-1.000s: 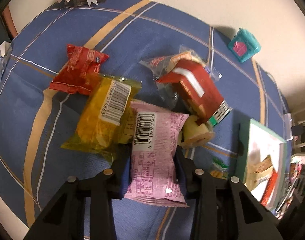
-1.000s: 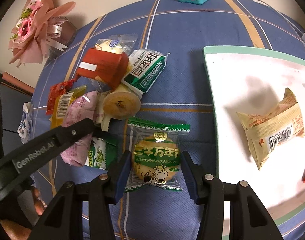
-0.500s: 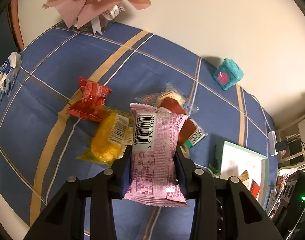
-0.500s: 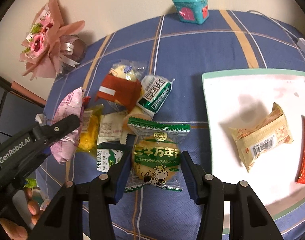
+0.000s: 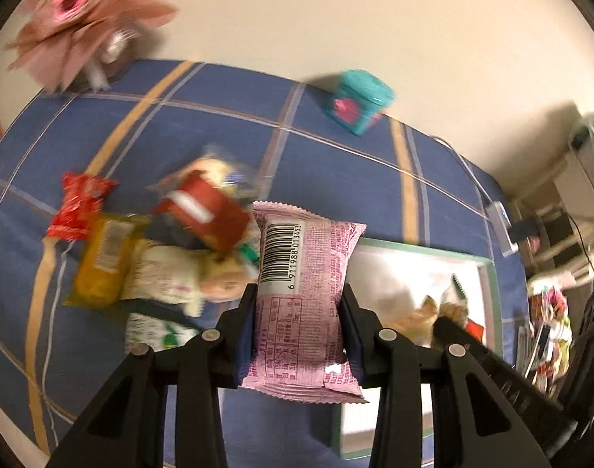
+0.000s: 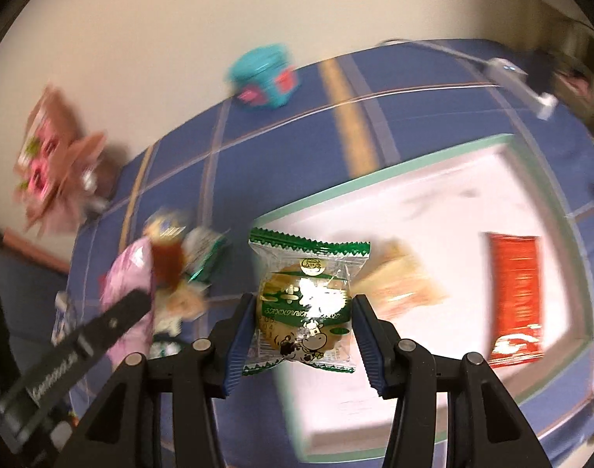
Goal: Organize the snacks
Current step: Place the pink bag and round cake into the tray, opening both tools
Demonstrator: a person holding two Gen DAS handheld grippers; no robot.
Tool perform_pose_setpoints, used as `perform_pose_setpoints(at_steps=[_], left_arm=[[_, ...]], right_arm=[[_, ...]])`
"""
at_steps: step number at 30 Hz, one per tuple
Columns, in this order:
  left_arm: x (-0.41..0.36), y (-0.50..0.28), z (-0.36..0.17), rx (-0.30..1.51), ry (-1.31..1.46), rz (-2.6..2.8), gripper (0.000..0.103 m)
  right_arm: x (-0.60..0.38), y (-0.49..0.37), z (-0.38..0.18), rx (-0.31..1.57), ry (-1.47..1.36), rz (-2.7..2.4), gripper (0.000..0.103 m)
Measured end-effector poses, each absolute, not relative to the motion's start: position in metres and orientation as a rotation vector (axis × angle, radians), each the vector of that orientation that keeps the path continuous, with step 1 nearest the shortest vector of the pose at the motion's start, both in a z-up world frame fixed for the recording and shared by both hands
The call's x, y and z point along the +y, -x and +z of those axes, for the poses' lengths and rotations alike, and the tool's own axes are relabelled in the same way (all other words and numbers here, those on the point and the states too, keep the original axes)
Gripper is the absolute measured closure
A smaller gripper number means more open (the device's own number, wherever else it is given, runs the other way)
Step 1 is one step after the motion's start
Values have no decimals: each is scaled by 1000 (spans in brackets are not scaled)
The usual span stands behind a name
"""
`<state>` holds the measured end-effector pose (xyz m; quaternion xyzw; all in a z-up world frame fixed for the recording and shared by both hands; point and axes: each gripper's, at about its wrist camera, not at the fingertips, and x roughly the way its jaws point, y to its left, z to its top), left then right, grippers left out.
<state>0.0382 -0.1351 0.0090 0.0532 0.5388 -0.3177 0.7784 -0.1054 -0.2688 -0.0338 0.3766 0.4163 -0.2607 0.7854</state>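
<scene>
- The table [image 5: 336,179] under your grippers is covered in a blue cloth with yellow and white stripes; both views are blurred.
- The white tray [image 6: 433,210] with a green rim lies on the table's right side. A red packet [image 6: 515,296] lies flat in it, and a beige packet [image 6: 398,284] sits further left on it, too smeared to read.
- A loose pile of snacks [image 5: 172,257] sits on the cloth left of the tray: a red packet, a yellow one with a barcode, a white one and a dark red box among them.
- Your left gripper [image 5: 299,323] is clamped on the pink packet [image 5: 303,292], barcode side facing the camera, held above the table with its right side over the tray's left edge.
- Your right gripper [image 6: 303,327] grips the green biscuit packet [image 6: 306,300] across its sides, held above the tray's left rim.
- A teal box [image 5: 359,101] with pink patches stands near the table's far edge, by the wall.
</scene>
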Motion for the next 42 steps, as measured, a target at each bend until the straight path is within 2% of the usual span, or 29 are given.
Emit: perform_pose_setpoints(at_steps=[10,24,25,28,30,35,37,38,42], left_arm=[[-203,-12,-1,1110,-250,-793,62],[-246,-3,-34,1082,-344,-817,62],[-247,-3,-35,1080,-345,-813,60],[-247,-3,-34,1093,-337,-822,45],[-246,-3,-30,1094,-330,-827,44],[-235,-10,-24,1153,-333,-772,37],[-228,-15,-22,1175,-339,-743,32],[-226,-16,-22,1178,-341,-735,27],[-214,-22,-19,1173,-328,-695,20]], right_arm=[[-338,180,-42,828,-904,-794,50],[-345,177,-60,876,-907,-798,50],[-344,177,-61,880,-906,-796,50],[-344,175,-62,893,-902,-802,47],[-343,175,-63,902,-903,-810,42],[-340,174,-66,944,-897,-831,39],[-337,172,-66,969,-884,-844,26],[-335,171,-65,981,-876,-849,23],[-328,165,-64,1014,-843,-856,12]])
